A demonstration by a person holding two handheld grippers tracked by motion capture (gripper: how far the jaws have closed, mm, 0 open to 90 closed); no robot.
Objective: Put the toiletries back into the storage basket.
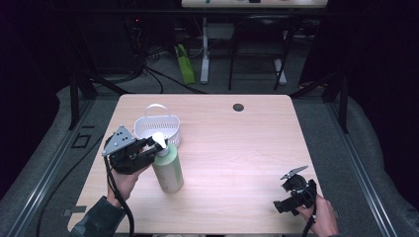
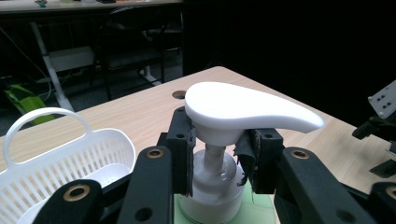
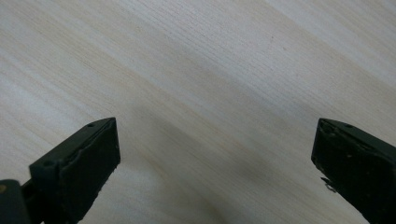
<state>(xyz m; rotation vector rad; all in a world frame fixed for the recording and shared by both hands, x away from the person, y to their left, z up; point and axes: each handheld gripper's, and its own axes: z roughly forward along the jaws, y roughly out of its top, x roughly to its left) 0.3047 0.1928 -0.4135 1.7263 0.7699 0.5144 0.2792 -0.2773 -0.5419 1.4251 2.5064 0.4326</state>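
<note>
Left gripper view: the left gripper (image 2: 215, 154) clamps the pump bottle (image 1: 167, 170) at its neck, seemingly ready to lift toward the white basket (image 1: 148, 129); the right gripper (image 1: 291, 197) waits, jaws apart.

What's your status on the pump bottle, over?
Left hand-held gripper shut on pump bottle neck, bottle upright on table. Right hand-held gripper open, idle. White basket close behind bottle.

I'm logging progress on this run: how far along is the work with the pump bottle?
Done: the left claw is shut on the pump neck of the green bottle. In hand: the bottle stands upright on the table beside the white basket. Left: probably lifting it into the basket. The right claw waits open.
</note>
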